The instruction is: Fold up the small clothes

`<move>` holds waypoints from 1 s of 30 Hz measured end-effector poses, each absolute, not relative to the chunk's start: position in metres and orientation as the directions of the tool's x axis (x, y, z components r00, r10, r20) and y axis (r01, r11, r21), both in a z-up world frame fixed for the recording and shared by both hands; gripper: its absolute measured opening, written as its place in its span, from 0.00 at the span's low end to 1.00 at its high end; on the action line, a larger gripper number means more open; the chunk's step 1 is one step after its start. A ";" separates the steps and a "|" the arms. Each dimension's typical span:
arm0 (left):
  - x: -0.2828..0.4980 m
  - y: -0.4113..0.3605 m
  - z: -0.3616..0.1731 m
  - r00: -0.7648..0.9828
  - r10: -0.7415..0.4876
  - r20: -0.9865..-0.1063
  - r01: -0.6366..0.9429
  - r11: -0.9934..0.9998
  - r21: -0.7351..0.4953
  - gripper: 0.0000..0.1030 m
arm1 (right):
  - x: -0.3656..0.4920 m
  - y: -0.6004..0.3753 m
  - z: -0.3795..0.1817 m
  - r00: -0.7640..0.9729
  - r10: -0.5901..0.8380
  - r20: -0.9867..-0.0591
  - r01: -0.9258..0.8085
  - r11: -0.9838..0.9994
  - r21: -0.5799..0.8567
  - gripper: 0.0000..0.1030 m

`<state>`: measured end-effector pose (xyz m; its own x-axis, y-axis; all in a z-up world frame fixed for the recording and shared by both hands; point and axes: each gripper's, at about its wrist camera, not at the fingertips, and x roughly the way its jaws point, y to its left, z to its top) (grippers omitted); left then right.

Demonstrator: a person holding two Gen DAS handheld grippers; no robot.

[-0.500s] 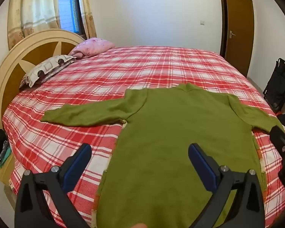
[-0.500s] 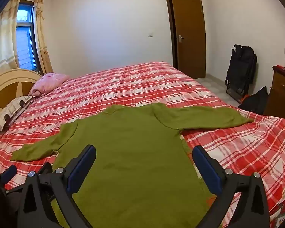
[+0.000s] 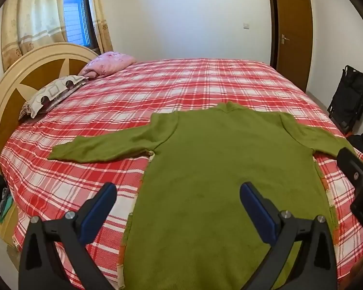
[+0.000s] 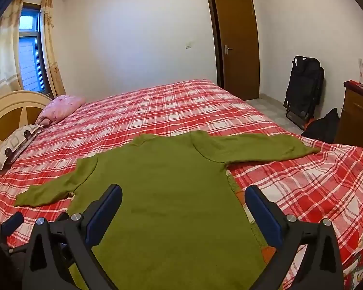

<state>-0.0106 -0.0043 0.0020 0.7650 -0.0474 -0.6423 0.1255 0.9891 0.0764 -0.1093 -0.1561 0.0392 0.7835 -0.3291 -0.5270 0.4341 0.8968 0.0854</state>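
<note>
A green long-sleeved sweater [image 3: 215,169] [image 4: 162,183] lies flat on the red plaid bed, collar away from me, both sleeves spread out sideways. My left gripper [image 3: 177,207] hovers above the sweater's lower left part, open, blue pads wide apart, nothing between them. My right gripper [image 4: 182,207] hovers over the lower right part, open and empty too. In the left wrist view the right gripper [image 3: 358,181] shows at the right edge; in the right wrist view the left gripper [image 4: 12,222] shows at the lower left. The sweater's hem is hidden below both views.
The bed [image 3: 205,84] has a round wooden headboard [image 3: 24,79] at the left with a patterned pillow [image 3: 53,91] and a pink pillow [image 3: 109,62]. A brown door [image 4: 237,43], a black folded cart [image 4: 302,84] and a wooden cabinet [image 4: 358,113] stand to the right.
Both views have tilted up very slightly, so the sweater sits a little lower in the frames. Both grippers stay open.
</note>
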 end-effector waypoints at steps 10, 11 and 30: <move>-0.011 -0.005 0.002 0.776 -0.024 -0.630 0.114 0.988 0.103 1.00 | -0.110 -0.158 0.039 0.784 -0.325 -0.529 0.432 0.897 0.089 0.99; -0.011 -0.005 0.002 0.777 -0.025 -0.629 0.115 0.988 0.103 1.00 | -0.110 -0.158 0.038 0.785 -0.326 -0.527 0.432 0.897 0.089 0.99; -0.010 -0.003 -0.002 0.772 -0.020 -0.635 0.111 0.988 0.104 1.00 | -0.108 -0.160 0.034 0.779 -0.315 -0.541 0.428 0.899 0.093 0.99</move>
